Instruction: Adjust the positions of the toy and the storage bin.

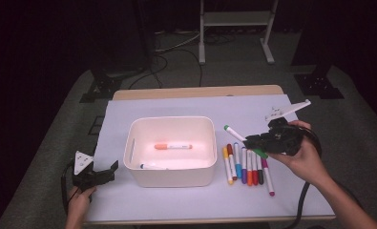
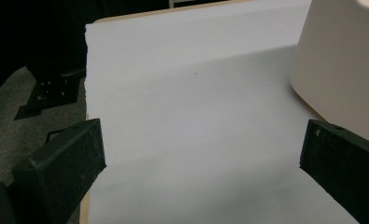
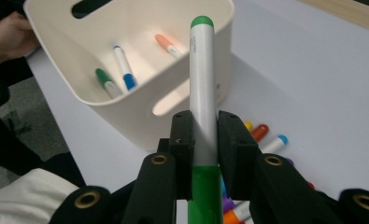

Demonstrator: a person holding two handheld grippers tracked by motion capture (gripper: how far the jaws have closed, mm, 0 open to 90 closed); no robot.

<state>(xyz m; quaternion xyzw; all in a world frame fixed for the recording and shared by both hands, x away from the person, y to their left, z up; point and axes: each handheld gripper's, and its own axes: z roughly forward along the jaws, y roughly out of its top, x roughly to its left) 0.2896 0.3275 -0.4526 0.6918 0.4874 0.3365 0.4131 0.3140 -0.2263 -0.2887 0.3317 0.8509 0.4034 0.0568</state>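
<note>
My right gripper point(image 1: 254, 141) point(image 3: 204, 135) is shut on a green-capped white marker point(image 1: 243, 140) point(image 3: 203, 84), held in the air to the right of the cream bin point(image 1: 131, 157) point(image 3: 140, 114), its tip pointing toward the bin. Inside the bin lie an orange marker point(image 1: 172, 146) point(image 3: 167, 44), a blue one point(image 3: 124, 66) and a green one point(image 3: 105, 82). A row of several coloured markers point(image 1: 246, 167) lies on the white sheet below the right gripper. My left gripper point(image 1: 109, 171) point(image 2: 203, 158) rests open at the bin's left, nothing between its jaws.
A white sheet point(image 1: 281, 191) point(image 2: 191, 107) covers the wooden table point(image 1: 195, 91). Beyond the table's far edge stand a white frame's legs point(image 1: 234, 28), cables and black stands on the grey floor. The bin's wall point(image 2: 336, 70) is close on the left gripper's right side.
</note>
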